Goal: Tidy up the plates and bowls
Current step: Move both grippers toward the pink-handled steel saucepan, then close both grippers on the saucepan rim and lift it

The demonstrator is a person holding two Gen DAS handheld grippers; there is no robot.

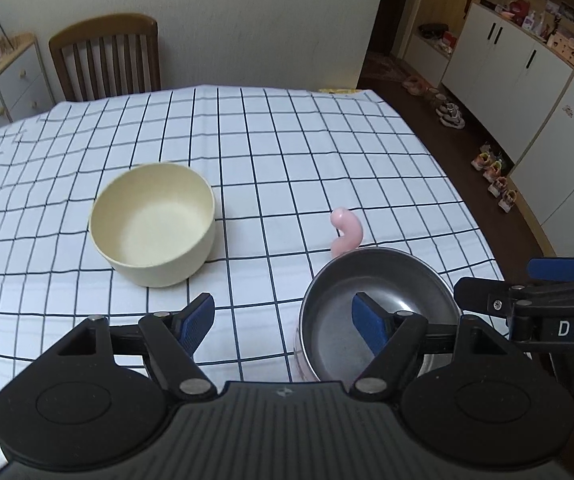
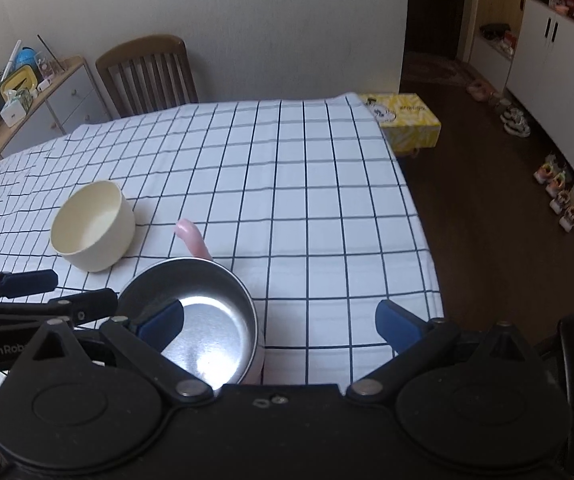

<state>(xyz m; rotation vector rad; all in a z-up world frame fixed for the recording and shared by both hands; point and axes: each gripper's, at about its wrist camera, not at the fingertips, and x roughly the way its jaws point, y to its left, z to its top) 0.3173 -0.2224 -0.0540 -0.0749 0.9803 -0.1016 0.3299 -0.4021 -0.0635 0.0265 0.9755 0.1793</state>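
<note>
A: Where do the dishes stand?

B: Two bowls sit on the checked surface point(image 1: 287, 152). The cream bowl point(image 1: 153, 224) is upright and empty, out toward the middle. The steel bowl point(image 1: 379, 312) is nearer, close under both claws, and something pink point(image 1: 347, 232) curls up just behind it. I can't tell whether that is a handle of the bowl or a separate thing.

A: And the claws?

B: The left claw point(image 1: 283, 320) is spread wide with nothing between its pads. Its right pad looks to hang over the steel bowl's hollow and its left pad over bare cloth, so the near rim falls between them, though nothing presses on it. The right claw point(image 2: 283, 320) is also wide and empty, with its left pad over the same bowl.

A: So which step is this?

B: I'd judge it an approach to the steel bowl, with no grasp made yet and no stacking begun.

A: What does the next move need?

B: One claw should take the job. It has to straddle the thin rim, one pad inside and one outside, and close firmly, because polished steel may slip. The two claws are near each other, so the other should keep aside.
</note>
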